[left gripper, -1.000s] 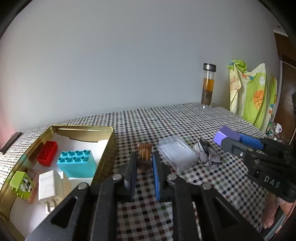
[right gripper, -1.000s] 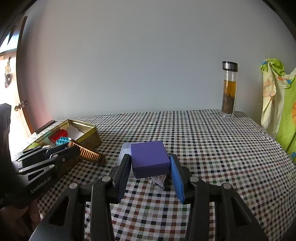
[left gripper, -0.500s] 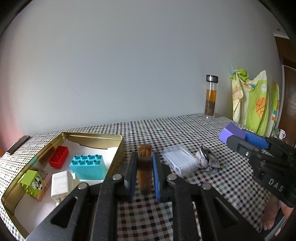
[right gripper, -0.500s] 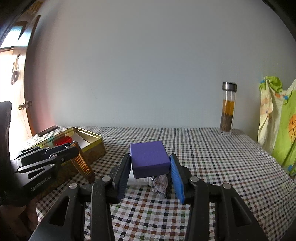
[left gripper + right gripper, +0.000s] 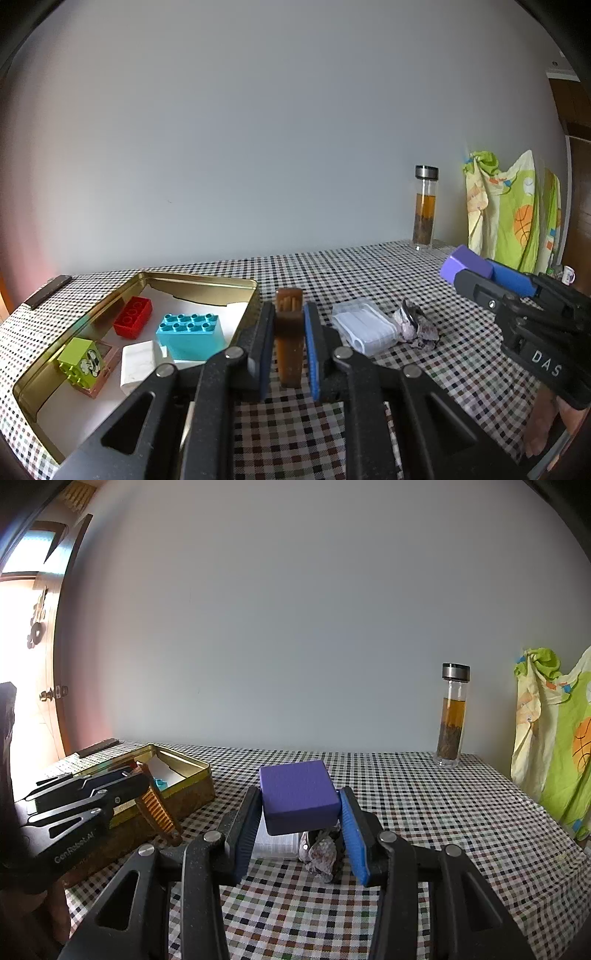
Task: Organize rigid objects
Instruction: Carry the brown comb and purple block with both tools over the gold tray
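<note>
Jaws of our left gripper [image 5: 290, 332] pinch the brown comb [image 5: 289, 339] at frame centre; our right gripper [image 5: 299, 812] clamps the purple block [image 5: 297, 794] centrally.

Open checkered table [image 5: 424, 812] from 12 to 3 o'clock, interrupted only by tea bottle [image 5: 452, 716] at far 2 o'clock. At 9 to 10 o'clock, gold tin [image 5: 207, 286] with raised walls. Dead centre, clear plastic case [image 5: 364, 326] and crumpled wrapper [image 5: 415, 325], just beside each other.

Clear case [image 5: 275, 840] behind purple block [image 5: 297, 794]
</note>
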Action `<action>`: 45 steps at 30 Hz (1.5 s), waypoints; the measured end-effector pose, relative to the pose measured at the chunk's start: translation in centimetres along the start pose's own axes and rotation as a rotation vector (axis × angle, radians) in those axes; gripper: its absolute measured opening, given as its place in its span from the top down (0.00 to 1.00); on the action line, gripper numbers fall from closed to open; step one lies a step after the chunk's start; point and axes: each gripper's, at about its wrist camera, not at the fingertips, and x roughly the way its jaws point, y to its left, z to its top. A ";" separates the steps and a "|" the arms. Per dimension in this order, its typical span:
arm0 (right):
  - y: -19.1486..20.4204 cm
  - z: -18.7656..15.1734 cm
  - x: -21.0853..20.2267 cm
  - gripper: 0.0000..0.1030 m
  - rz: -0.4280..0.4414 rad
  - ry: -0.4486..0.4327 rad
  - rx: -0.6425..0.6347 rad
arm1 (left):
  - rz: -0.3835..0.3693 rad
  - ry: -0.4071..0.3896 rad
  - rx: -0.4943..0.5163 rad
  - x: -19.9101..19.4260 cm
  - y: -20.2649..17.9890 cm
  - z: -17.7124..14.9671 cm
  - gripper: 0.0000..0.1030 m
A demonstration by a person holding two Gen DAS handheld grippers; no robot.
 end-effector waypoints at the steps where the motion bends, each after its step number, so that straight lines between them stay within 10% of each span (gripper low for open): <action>1: 0.0 0.0 -0.1 0.56 -0.001 -0.003 0.000 | 0.001 -0.001 -0.002 -0.1 0.0 0.0 0.87; 45: 6.2 0.3 -0.2 0.56 0.127 -0.011 -0.026 | 0.049 -0.123 -0.081 -4.7 3.7 -0.7 0.87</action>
